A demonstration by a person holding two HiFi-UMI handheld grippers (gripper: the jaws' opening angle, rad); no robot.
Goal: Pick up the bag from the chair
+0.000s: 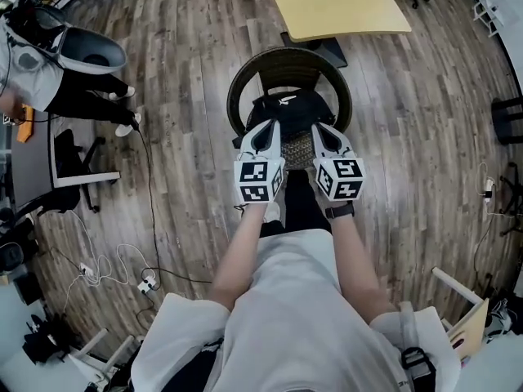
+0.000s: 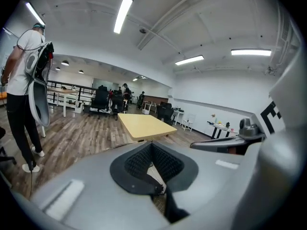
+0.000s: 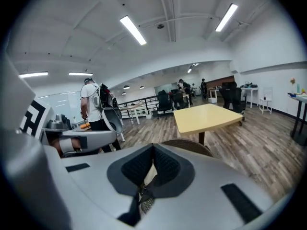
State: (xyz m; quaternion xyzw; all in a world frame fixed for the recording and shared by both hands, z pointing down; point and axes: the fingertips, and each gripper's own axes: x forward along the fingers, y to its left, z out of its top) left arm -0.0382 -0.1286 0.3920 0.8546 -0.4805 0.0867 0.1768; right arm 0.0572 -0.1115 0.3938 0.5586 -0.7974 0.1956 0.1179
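Observation:
A black bag [image 1: 290,107] lies on the seat of a round wicker chair [image 1: 239,80] straight ahead of me. Both grippers reach over its near side, side by side. My left gripper [image 1: 265,129] has its jaws pressed together, and a black strap [image 2: 167,206] of the bag comes out from between them. My right gripper [image 1: 321,131] is also shut, with a black strap [image 3: 135,206] pinched in its jaws. A strip of wicker seat [image 1: 299,149] shows between the two grippers. The gripper views look over the jaws, so the bag's body is hidden there.
A yellow table [image 1: 337,3] stands just beyond the chair. A person [image 1: 51,65] stands at the far left beside an office chair [image 1: 75,167]. Cables [image 1: 110,266] run over the wooden floor at the left. A white chair [image 1: 467,313] is at the lower right.

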